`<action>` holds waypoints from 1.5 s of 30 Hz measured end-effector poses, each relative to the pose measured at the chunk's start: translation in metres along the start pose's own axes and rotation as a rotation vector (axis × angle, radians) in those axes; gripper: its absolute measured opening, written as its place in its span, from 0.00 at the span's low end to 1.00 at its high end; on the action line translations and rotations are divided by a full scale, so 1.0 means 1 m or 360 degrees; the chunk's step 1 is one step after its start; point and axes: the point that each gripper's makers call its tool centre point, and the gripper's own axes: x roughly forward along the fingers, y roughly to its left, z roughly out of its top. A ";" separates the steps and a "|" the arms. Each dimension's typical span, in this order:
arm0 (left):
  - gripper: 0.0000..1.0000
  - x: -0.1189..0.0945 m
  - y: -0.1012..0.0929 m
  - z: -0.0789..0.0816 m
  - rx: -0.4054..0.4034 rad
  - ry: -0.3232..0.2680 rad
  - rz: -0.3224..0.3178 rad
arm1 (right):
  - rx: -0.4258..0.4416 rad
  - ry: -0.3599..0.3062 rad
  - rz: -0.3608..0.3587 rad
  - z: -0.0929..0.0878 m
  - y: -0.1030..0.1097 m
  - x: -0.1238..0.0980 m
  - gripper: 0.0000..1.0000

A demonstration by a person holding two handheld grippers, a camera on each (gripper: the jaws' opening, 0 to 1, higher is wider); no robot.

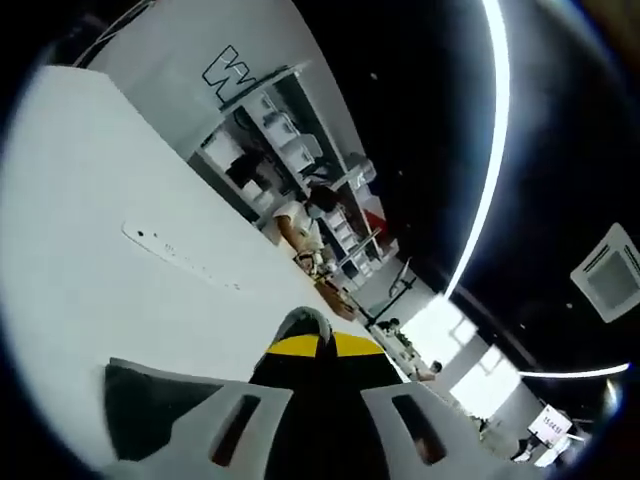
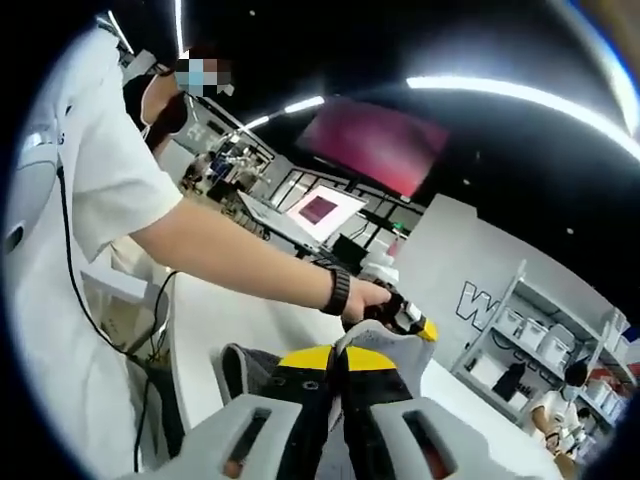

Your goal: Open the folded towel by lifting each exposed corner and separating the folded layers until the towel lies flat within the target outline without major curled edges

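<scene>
The left gripper (image 1: 318, 400) points across a white desk (image 1: 90, 260), its jaws drawn together on nothing visible, a person in white (image 1: 298, 225) by distant shelving; the right gripper (image 2: 335, 405) has its jaws closed likewise. Beyond it a person's hand (image 2: 365, 300), black band (image 2: 337, 291) on the wrist, grips the other gripper; the towel's place cannot be told.

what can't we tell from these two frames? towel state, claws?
- Towel and target outline: neither can be made out; both views tilt up off the white table.
- Left claw: tips blurred, close together; open or shut, cannot tell.
- Right claw: tips merge with the person's hand behind; grip unclear.
- Other person by the shelves: too small to read their activity.
</scene>
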 end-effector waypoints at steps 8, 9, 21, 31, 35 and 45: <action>0.00 0.006 -0.015 -0.005 -0.0011 -0.0042 -0.0064 | -0.0007 -0.0008 -0.0044 0.002 -0.011 -0.010 0.00; 0.00 0.006 -0.016 -0.005 -0.0011 -0.0046 -0.0070 | -0.0006 -0.0009 -0.0053 0.002 -0.013 -0.011 0.00; 0.00 0.015 -0.028 -0.009 -0.0026 -0.0041 -0.0105 | -0.0019 0.0004 -0.0128 0.000 -0.026 -0.025 0.00; 0.00 0.015 -0.052 -0.032 -0.0014 -0.0028 -0.0146 | -0.0014 -0.0007 -0.0166 0.003 -0.032 -0.034 0.00; 0.00 0.015 -0.056 -0.036 -0.0013 -0.0016 -0.0154 | -0.0025 0.0001 -0.0189 0.003 -0.036 -0.036 0.00; 0.00 0.019 -0.072 -0.051 0.0026 0.0005 -0.0187 | -0.0031 0.0011 -0.0236 0.000 -0.044 -0.045 0.00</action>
